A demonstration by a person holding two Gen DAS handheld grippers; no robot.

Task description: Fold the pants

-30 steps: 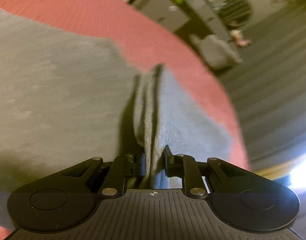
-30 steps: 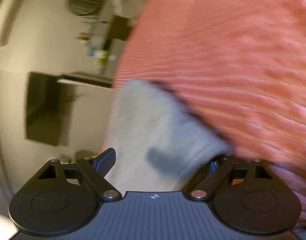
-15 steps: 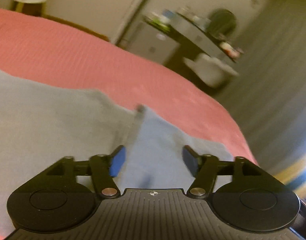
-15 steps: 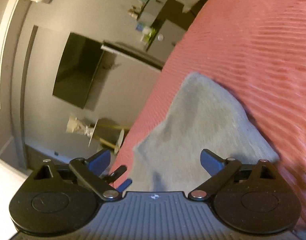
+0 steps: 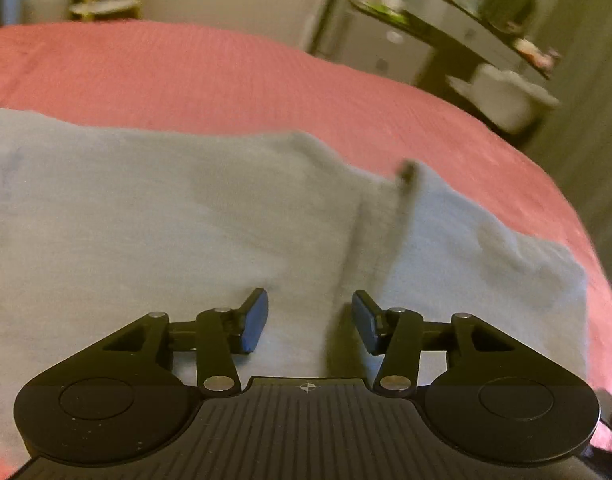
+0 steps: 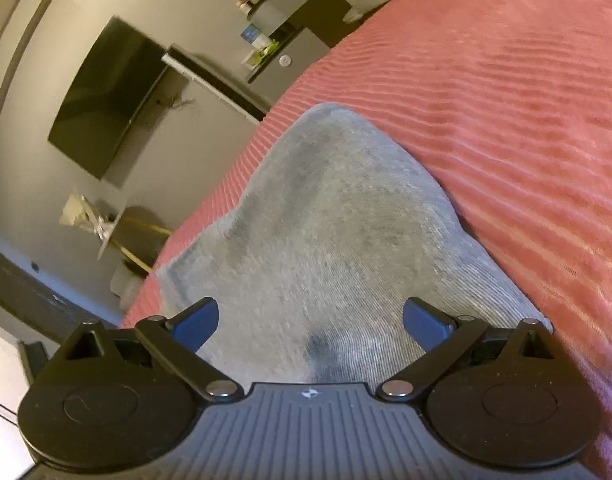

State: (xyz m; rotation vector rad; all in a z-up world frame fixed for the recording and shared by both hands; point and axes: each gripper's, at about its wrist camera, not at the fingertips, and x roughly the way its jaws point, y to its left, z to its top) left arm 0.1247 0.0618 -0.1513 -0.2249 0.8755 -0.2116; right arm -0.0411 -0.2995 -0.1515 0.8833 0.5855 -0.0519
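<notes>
Underneath both my tongs spreads the bed (image 5: 234, 76), covered in a ribbed pinkish-red spread that fills most of each view. On it lie the grey pants (image 5: 154, 216), flat and touching the cover. My left view shows them as a broad sheet running from far off my left side to just past my right pad, with a dark seam or fold line (image 5: 401, 200) standing up ahead and slightly right of the tongs. My right view shows none of that seam; there the pants (image 6: 337, 216) narrow to a rounded end ahead of me, with bare bed cover (image 6: 505, 100) off to the right and a strip of it along the left edge.

Only the right view takes in a dark flat screen on the wall (image 6: 106, 96) up and to the left. A cluttered dresser (image 5: 445, 36) sits beyond the bed in the left view, ahead and to the right, with a pale basket (image 5: 505, 96) below it; both are blurred.

My left tongs (image 5: 309, 320) are spread apart, holding nothing, blue pads hovering just above the cloth. My right tongs (image 6: 309, 324) are spread wider, also empty, with the pants lying between and below the pads.
</notes>
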